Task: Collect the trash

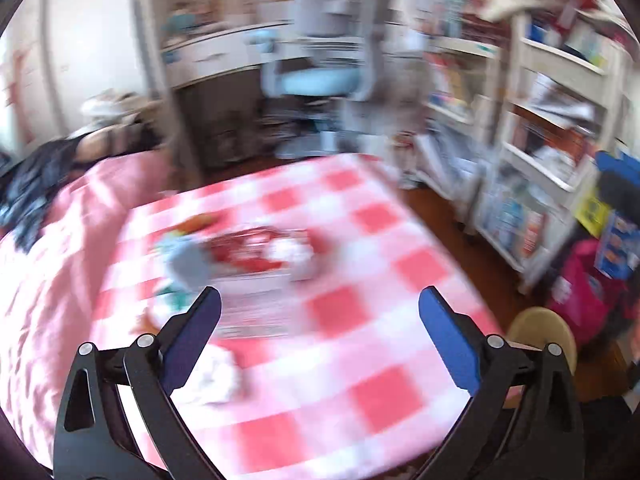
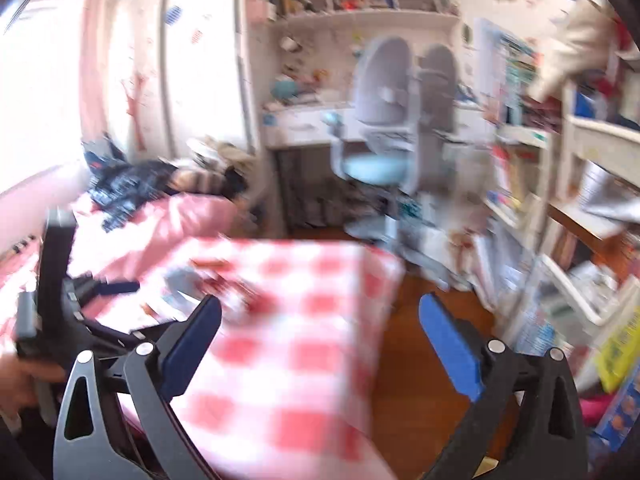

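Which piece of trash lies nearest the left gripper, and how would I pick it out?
Find the table under the red-and-white checked cloth. At its near edge, just past the left gripper, lies a crumpled white wad, probably tissue. It sits alone on the cloth, apart from the blurred red, grey and white pile farther back.

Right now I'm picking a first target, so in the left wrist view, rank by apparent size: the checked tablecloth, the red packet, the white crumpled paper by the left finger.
1. checked tablecloth
2. red packet
3. white crumpled paper, though blur and nearness make this unsure
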Available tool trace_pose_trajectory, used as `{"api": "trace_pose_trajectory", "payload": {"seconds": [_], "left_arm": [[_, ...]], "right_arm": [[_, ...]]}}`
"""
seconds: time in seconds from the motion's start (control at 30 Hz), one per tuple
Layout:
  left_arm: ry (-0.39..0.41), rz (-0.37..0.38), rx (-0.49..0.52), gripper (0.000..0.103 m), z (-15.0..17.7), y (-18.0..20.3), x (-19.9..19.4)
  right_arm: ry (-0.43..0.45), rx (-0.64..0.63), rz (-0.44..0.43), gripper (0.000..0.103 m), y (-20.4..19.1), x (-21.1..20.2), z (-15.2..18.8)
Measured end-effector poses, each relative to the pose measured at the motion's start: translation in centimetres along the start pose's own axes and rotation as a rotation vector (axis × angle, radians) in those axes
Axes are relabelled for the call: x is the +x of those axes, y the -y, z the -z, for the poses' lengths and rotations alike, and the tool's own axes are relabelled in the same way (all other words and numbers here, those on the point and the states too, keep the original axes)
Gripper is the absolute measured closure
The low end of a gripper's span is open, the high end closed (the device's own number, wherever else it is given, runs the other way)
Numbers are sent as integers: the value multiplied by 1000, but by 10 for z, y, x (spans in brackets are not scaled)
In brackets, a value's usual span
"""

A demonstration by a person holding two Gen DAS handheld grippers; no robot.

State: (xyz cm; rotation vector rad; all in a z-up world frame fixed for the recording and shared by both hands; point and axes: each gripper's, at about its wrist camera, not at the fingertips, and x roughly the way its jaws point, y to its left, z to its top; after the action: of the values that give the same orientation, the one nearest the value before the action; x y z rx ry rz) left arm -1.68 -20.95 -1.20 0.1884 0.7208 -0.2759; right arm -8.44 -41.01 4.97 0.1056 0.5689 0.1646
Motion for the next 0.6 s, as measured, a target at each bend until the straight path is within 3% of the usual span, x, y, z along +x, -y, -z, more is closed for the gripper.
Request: {"api": "trace_pose_trajectory", "payload": {"seconds": [0.13,0.23,0.37,0.6], "left_arm": [[-14,-126,-204,8,14,-84,1],[-71,-223,-275,8,18,-120,7],[-27,-197,-331,8,21,-155,-4],[-50,-158,-365,8,32,-173,-4]], "right_arm": [[-2,6,-62,8,-36,35,9],[-94,-13,-95,8,-57,62,18],[-97,-22,-96,8,-73,67,14],[-153,-74,-78,8,-89,80,19]]}}
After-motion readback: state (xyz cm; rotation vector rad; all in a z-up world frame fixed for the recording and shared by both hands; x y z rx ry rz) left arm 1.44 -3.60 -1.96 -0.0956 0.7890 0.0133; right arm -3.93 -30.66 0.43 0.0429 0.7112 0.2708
